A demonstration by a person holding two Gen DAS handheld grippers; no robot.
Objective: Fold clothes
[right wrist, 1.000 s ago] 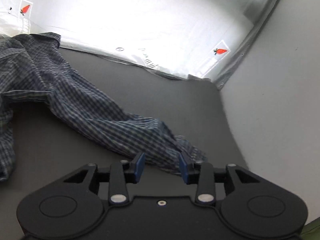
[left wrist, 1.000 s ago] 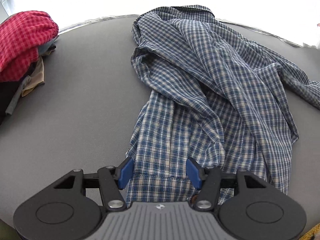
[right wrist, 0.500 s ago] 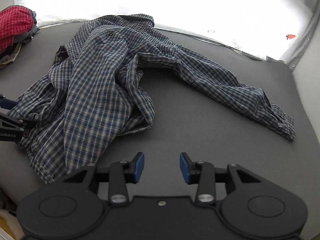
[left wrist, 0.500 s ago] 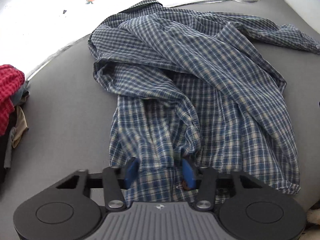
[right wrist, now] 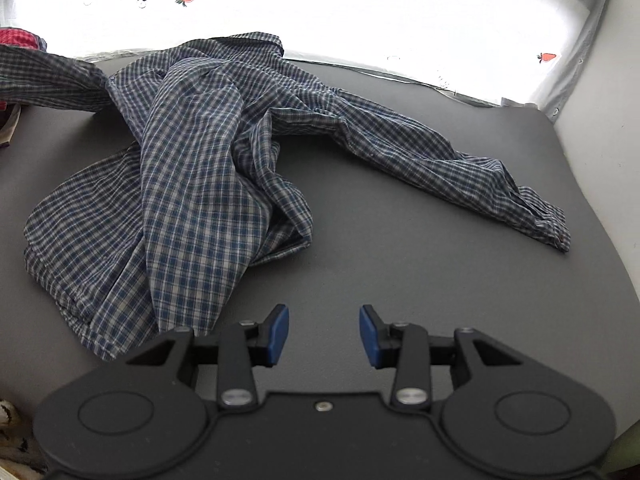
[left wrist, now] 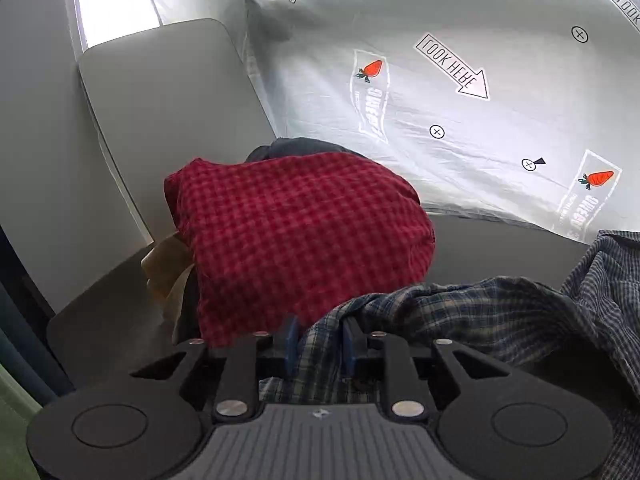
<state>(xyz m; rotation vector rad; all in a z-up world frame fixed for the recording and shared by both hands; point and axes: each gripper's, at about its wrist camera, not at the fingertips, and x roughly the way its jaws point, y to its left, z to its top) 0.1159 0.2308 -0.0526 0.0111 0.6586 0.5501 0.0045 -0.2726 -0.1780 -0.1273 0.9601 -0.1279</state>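
Two grippers: the left gripper (left wrist: 319,346) pinches a bunched fold of the soft blue plaid shirt (right wrist: 192,184), which sprawls crumpled across the matte grey table (right wrist: 400,272), one sleeve trailing right. The right gripper (right wrist: 323,334) hovers near, jaws spread, empty. A rounded red checked bundle (left wrist: 296,240) sits far left.

On the white sheet (left wrist: 500,128), an arrow sign (left wrist: 454,67) prints mirrored, "LOOK HERE"; the lettering beside the carrot label (left wrist: 370,94) stays unreadable.
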